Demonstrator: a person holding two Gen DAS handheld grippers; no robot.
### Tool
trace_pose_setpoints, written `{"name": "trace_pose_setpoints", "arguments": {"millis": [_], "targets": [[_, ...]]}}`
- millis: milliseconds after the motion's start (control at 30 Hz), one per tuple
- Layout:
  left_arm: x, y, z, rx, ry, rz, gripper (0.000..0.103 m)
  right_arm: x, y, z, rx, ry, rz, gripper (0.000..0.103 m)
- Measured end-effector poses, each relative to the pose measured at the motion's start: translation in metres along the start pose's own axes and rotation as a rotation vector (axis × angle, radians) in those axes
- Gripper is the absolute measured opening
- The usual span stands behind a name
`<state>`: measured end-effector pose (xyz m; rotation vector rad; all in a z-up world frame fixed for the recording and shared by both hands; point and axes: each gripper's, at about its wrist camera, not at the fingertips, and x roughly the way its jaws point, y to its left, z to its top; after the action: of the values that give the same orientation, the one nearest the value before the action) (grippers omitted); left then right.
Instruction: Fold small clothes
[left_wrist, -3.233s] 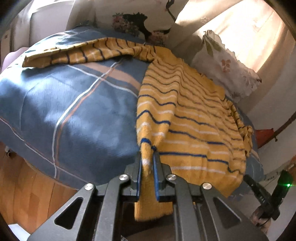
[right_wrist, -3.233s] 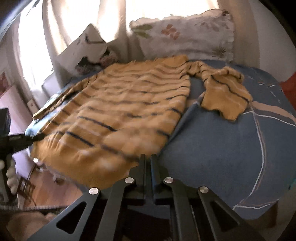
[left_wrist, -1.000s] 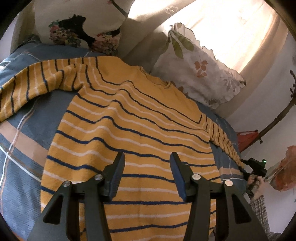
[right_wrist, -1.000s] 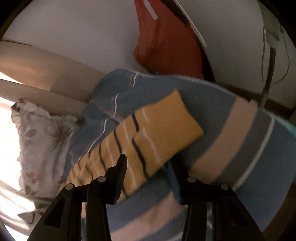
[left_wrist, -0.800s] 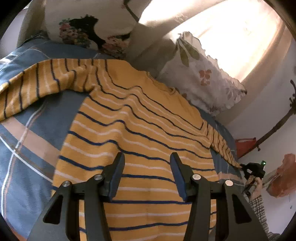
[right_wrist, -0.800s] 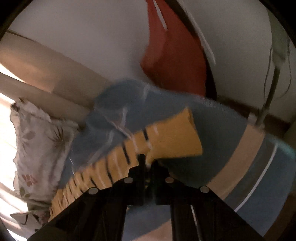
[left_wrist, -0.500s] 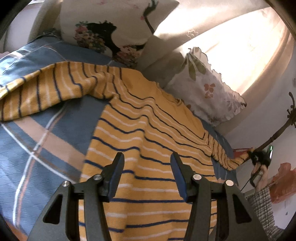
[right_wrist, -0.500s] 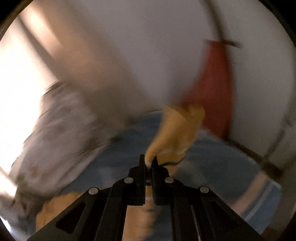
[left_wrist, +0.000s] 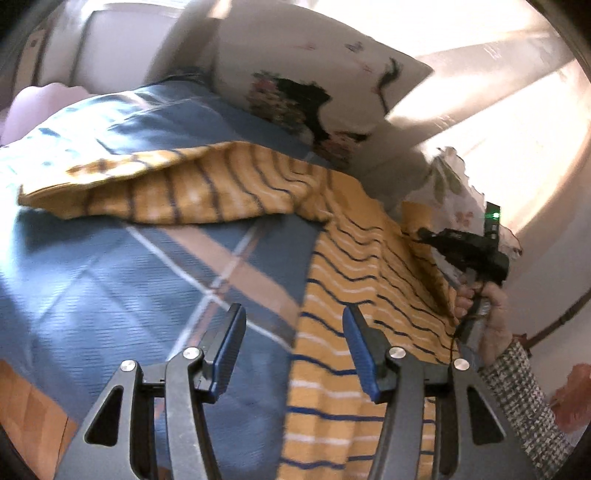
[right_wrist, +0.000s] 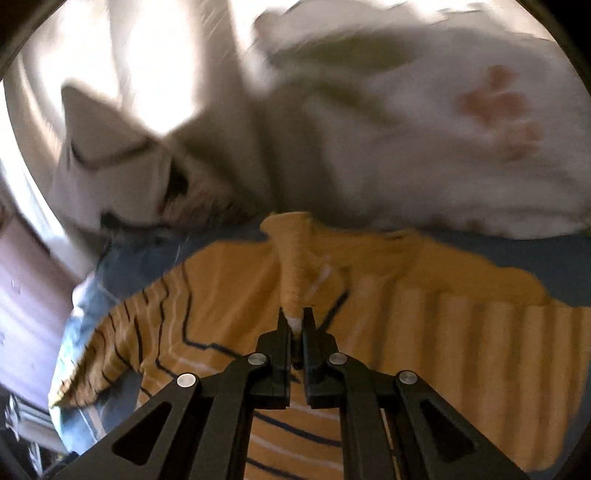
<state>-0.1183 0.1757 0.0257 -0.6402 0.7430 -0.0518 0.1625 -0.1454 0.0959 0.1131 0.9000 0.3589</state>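
Folding the right sleeve inward over the body looks like the step in hand: the right gripper (right_wrist: 294, 325) is clamped on the cuff end of a sleeve (right_wrist: 295, 266) of the yellow striped sweater (left_wrist: 369, 295), and the fabric rises in a cone from its closed jaws above the sweater's chest. The sweater lies spread on the blue plaid bedcover (left_wrist: 110, 280), its neckline toward the floral pillows (left_wrist: 306, 92) at the head of the bed, and its other sleeve (left_wrist: 166, 188) stretches out flat across the cover, away from the body. The left gripper (left_wrist: 293, 347) hangs above the sweater's side edge with its jaws apart and nothing between them; one blue pad sits over bare bedcover and the other over the stripes. In the left wrist view the person's hand (left_wrist: 487, 314) holds the right gripper's handle at the far side of the sweater. To do this fold well, the cuff should be carried across so the sleeve lands straight over the chest, with its crease running along the side seam rather than slanting. I would lower it before letting go, so the knit does not bunch or spring back. The free gripper could usefully pin the body's edge, which may otherwise drag across the cover. The right wrist view is blurred, so the exact bite on the cuff is hard to judge.
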Motion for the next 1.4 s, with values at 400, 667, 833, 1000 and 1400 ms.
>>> {"name": "trace_pose_setpoints", "arguments": {"millis": [400,667,833,1000,1400], "targets": [[0.003,0.028,0.006,-0.060,-0.011,0.039,0.054,0.027,0.064,-0.010,-0.220,0.006,0.045,0.008],[-0.001,0.037,0.013,-0.090,-0.039,0.077,0.054,0.065,0.103,-0.046,-0.331,0.194,0.154,0.020],[-0.015,0.060,0.035,-0.091,-0.112,0.203,0.059,0.029,0.107,-0.051,-0.312,0.116,0.174,0.042],[-0.011,0.093,0.068,-0.061,-0.130,0.424,0.067,-0.016,0.097,-0.063,-0.288,0.058,0.230,0.056],[-0.001,0.152,0.120,-0.101,-0.135,0.669,0.070,-0.035,0.079,-0.089,-0.279,0.064,0.198,0.056]]}}
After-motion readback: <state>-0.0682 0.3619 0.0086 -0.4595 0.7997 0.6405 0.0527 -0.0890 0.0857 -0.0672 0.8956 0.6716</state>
